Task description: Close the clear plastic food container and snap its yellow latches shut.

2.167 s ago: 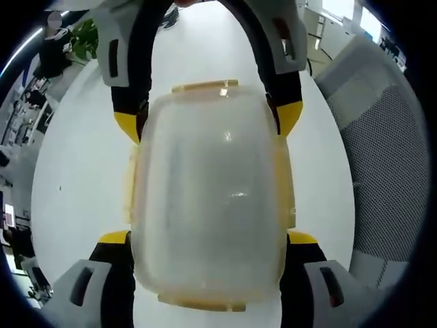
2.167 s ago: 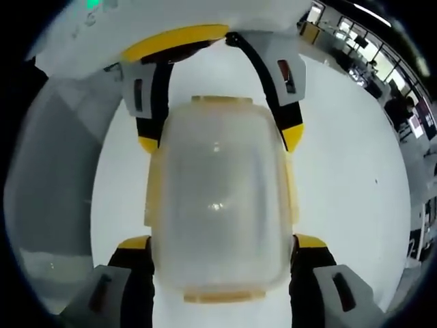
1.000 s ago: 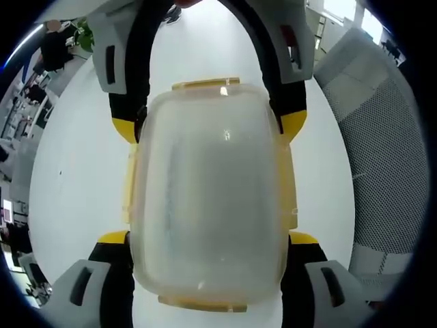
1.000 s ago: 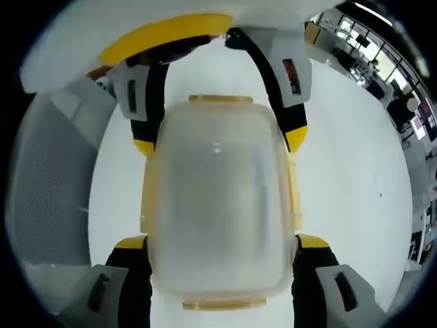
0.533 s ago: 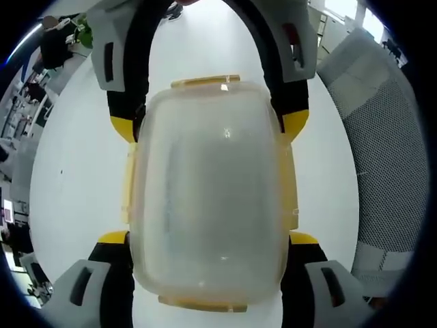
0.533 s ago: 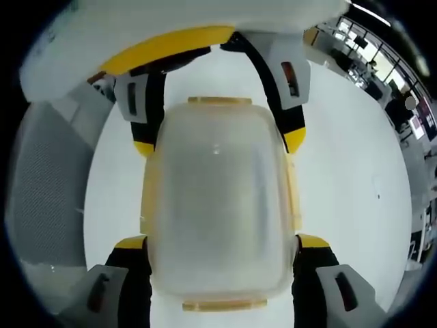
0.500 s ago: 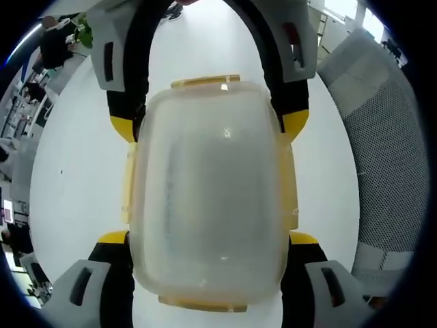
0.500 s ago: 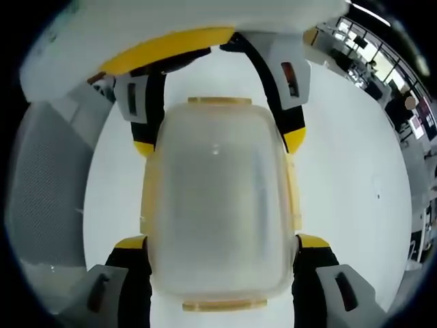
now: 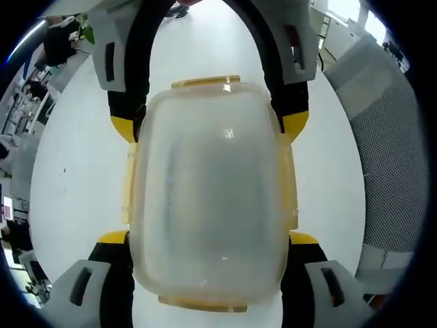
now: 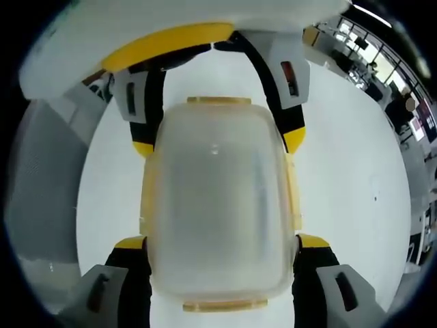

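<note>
Left gripper (image 9: 208, 239) clamps my container (image 9: 210, 198) at its 6 o'clock end; right gripper (image 10: 218, 240) clamps the opposite end. Lid on, yellow latches (image 9: 205, 83) flat, above white desk (image 9: 75, 184).

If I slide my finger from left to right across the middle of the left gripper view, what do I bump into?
White table → yellow side latch → clear food container → yellow side latch on the other side → more white table → grey mesh chair back.
</note>
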